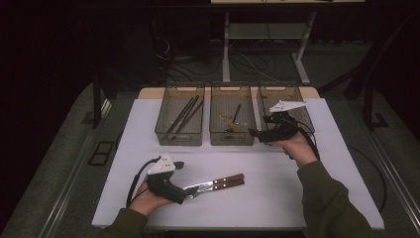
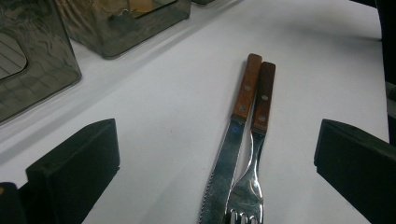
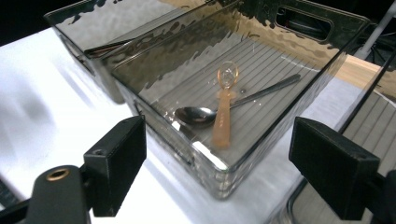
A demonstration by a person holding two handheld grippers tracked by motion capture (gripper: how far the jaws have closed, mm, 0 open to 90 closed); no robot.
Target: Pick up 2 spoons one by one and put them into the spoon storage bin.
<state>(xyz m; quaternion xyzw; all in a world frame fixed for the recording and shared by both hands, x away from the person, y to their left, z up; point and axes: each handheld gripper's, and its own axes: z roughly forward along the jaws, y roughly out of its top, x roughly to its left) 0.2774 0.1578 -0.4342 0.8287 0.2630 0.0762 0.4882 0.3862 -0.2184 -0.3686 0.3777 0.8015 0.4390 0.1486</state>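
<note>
Near the table's (image 1: 297, 198) front edge, one knife (image 2: 229, 154) and one fork (image 2: 254, 154), steel with brown wooden handles, lie touching between the left gripper's (image 1: 190, 193) wide-open, empty jaws. Farther off stand three clear bins; the right gripper (image 1: 255, 133), spread and empty, faces the middle bin (image 3: 219, 163), holding two spoons.

On my feed the table (image 1: 277, 198) is plain white. The knife (image 2: 233, 140) and fork (image 2: 254, 154) have shiny silver metal and reddish-brown wooden handles with small pale rivets, the fork's handle being the darker brown. The three bins (image 1: 231, 134) are smoky, translucent grey with ribbed floors. In the middle bin I see a translucent orange spoon (image 3: 223, 112) and a silver metal spoon (image 3: 205, 114). Both grippers are black, the left gripper (image 1: 190, 194) and right gripper (image 1: 255, 133) each topped by a pale grey plate. My sleeves (image 1: 332, 198) read olive green.
</note>
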